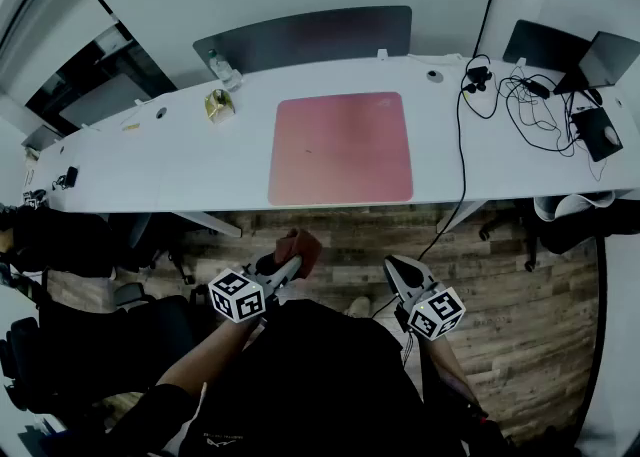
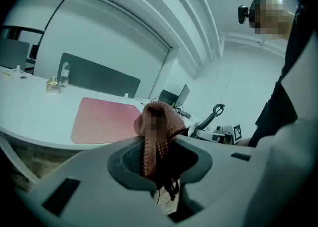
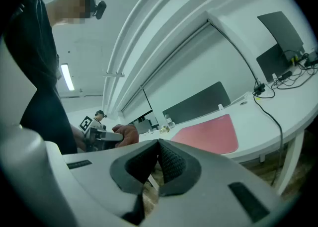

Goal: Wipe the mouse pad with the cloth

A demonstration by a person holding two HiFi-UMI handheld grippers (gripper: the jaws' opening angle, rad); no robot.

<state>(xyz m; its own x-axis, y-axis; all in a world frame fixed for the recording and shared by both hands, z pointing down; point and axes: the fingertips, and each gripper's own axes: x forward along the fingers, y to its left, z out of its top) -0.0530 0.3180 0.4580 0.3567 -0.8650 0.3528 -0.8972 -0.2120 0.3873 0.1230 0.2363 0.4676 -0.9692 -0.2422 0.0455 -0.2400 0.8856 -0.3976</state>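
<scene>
The brown cloth (image 2: 158, 124) is held tight in the left gripper (image 2: 159, 167), low in the middle of the head view and well away from the white desk (image 1: 180, 160). The right gripper (image 3: 158, 164) is closed with nothing in it. The pink mouse pad (image 1: 340, 148) lies in the upper middle. Wiping seems not yet started. Next, the cloth should be brought up and pressed on the pad.
</scene>
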